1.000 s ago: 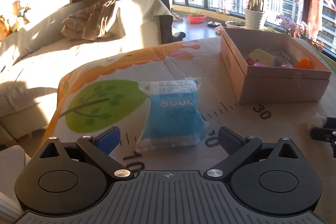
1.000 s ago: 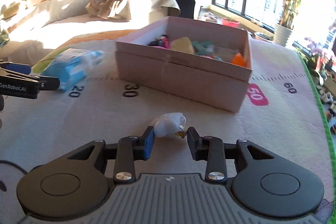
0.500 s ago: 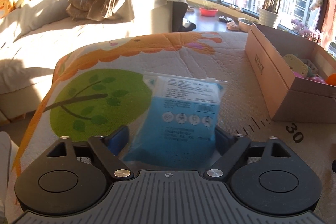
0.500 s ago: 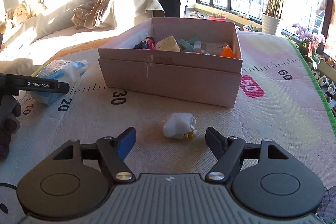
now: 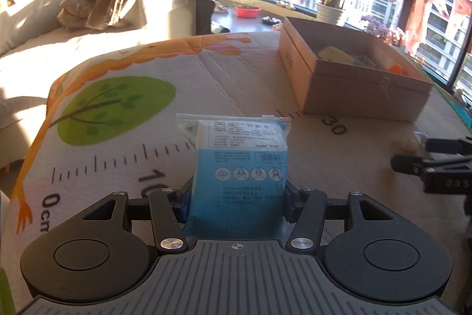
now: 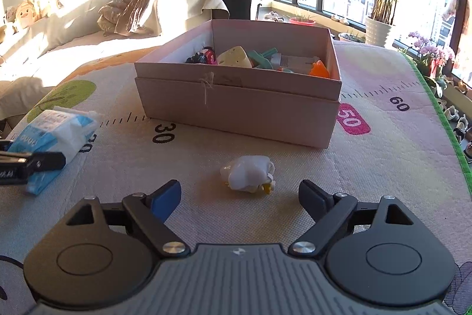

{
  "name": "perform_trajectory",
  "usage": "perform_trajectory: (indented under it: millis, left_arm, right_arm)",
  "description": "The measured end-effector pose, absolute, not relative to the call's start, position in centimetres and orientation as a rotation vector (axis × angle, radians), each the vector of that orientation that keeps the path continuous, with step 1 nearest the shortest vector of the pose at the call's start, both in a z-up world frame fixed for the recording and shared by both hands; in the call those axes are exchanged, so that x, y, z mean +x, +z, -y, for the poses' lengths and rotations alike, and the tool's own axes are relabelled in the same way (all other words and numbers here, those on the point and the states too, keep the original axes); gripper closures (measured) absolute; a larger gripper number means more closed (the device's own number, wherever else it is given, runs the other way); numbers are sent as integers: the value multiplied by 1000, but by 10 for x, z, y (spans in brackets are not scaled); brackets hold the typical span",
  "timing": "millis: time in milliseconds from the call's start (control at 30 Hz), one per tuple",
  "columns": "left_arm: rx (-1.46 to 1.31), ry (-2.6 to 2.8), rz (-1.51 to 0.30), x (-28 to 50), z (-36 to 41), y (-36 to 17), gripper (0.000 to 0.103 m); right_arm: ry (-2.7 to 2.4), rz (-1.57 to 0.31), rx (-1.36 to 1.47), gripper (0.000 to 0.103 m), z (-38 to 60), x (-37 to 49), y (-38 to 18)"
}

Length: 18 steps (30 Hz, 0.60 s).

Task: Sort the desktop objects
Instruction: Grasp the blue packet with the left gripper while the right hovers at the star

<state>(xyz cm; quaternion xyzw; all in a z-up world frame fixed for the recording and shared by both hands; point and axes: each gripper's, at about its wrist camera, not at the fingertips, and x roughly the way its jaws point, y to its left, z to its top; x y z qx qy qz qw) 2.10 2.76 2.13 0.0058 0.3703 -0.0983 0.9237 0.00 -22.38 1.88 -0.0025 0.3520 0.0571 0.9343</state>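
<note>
With the cardboard box (image 6: 239, 105) taken as the landmark, the scene is read from left to right. Well to the left of the box, the blue packet (image 5: 240, 167) is gripped by the left gripper (image 5: 236, 201): its fingers are narrowed onto the packet's lower sides, and the sealed top edge is pointed away from the camera. Whether the packet is clear of the mat (image 5: 206, 73) cannot be told. From the right wrist view the same packet (image 6: 56, 138) is seen near the printed ruler marks left of the box, with one dark finger tip of the other tool laid across it.

In front of the box, near its front wall but apart from it, a small white toy (image 6: 249, 177) with yellow bits is lying on the mat. The right gripper (image 6: 239, 194) is held just short of it, fingers spread wide, nothing between them.

The box is already partly filled with small coloured items.

The step in hand is judged to be the pickup of the packet, probably for transfer into the box. For the next move, the packet would need to be carried rightward over the near wall and released inside; the toy is left to be closed upon by the right side.
</note>
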Motion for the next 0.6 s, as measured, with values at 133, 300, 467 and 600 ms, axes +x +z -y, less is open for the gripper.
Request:
perform_trajectory:
  millis: [133, 300, 467, 600]
  left_arm:
    - [-5, -295, -785, 0, -13, 20, 42]
    - [11, -370, -782, -9, 7, 18, 31]
    - [29, -374, -770, -8, 17, 12, 14]
    - [21, -373, -762, -8, 17, 9, 6]
  right_arm:
    - [125, -737, -11, 3, 222, 2, 19]
    - [126, -764, -15, 0, 221, 5, 17]
    - [128, -788, -29, 0, 220, 7, 17]
    - [129, -802, -30, 0, 221, 9, 18]
